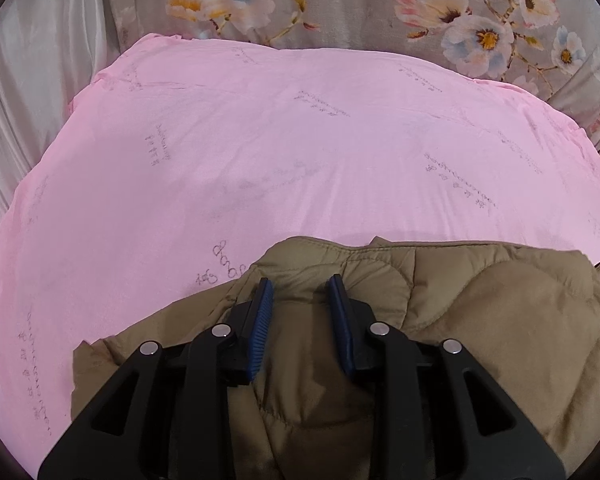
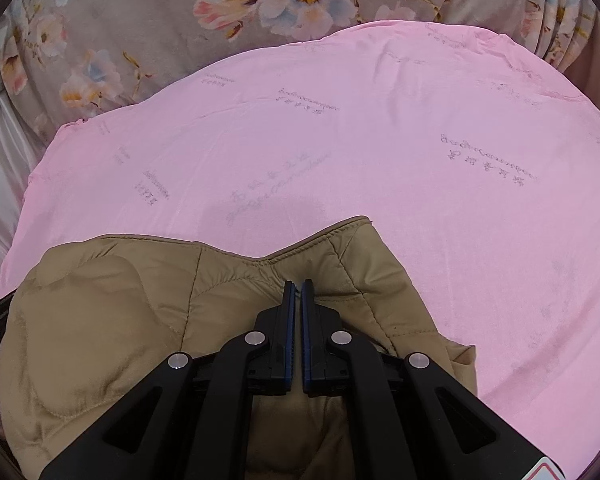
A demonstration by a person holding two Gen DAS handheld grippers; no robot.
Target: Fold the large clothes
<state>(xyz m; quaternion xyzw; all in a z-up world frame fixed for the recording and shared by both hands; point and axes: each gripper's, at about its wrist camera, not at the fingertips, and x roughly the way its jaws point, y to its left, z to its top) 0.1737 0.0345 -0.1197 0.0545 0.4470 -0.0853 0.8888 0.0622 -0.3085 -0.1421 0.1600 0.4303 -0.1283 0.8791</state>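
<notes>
I have the quilted tan jacket (image 1: 480, 320) bunched at the near edge of the pink sheet (image 1: 260, 152), my left gripper (image 1: 300, 286) clamped on a thick fold and my right gripper (image 2: 298, 286) pinched tight on its fabric, so next I judge both must carry it over evenly.

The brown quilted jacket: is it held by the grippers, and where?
Both hold the jacket: left gripper on a thick fold, right gripper shut on thin fabric near its edge.
</notes>
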